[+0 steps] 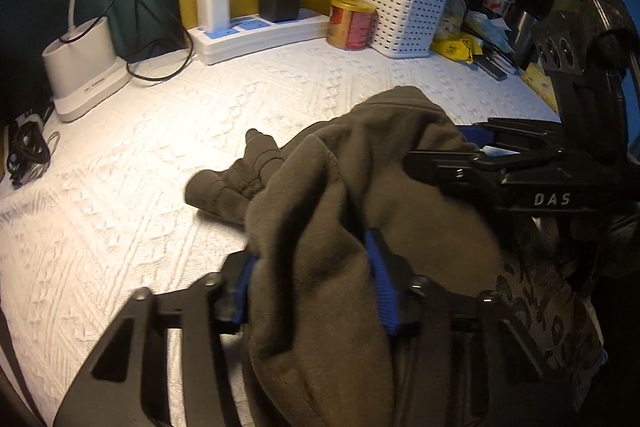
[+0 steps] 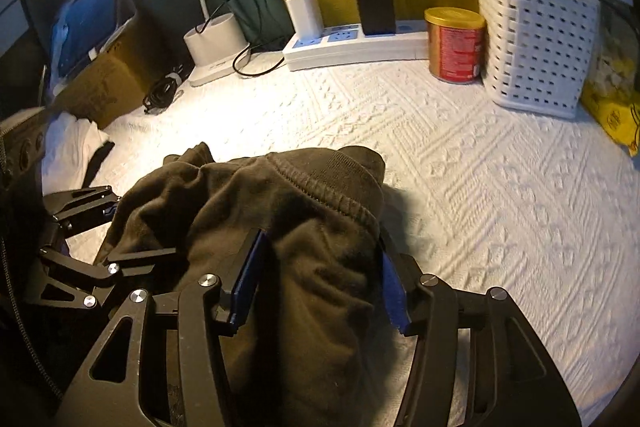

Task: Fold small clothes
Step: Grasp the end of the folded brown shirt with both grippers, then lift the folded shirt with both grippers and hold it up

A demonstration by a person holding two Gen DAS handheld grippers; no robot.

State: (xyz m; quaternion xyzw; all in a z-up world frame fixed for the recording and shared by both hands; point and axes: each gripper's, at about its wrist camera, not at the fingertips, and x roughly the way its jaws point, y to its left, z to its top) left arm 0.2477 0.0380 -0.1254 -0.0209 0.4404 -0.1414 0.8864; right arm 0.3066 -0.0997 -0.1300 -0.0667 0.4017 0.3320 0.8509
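Right up against the lens in both wrist views is the dark olive fleece garment (image 1: pixel 320 267), bunched thick between the blue pads (image 1: pixel 382 287) of the left gripper (image 1: pixel 312 291), whose fingers sit fairly wide apart but are packed with cloth, so it's gripping a fat wad rather than an edge. Same deal with the right gripper (image 2: pixel 320 283): its pads (image 2: pixel 248 279) are pressed on a heap of the same garment (image 2: pixel 280 219), ribbed hem draped just beyond the tips.

In the left wrist view, lower centre, the fabric runs up and away from the gripper, with a sleeve or leg end (image 1: pixel 236 179) trailing out to the left onto the white textured bedspread (image 1: pixel 120 227). The right gripper comes in from the right edge, touching the same lump. So both hands are close together on one crumpled mass, neither clearly nearer, and I can't make out a real long axis yet. My guess is the next move needs the hands pulled apart sideways to spread it flat.

Along the back, left to right: white lamp base (image 1: pixel 80 67) with black cable, power strip (image 1: pixel 256 35) with a white and a black charger, red-and-gold tin (image 1: pixel 352 25), white perforated basket (image 1: pixel 404 15), yellow packet (image 1: pixel 456 47). All well apart from the garment, nothing blocking a spread. White cloth (image 2: pixel 72 147) lies at the left edge of the right wrist view
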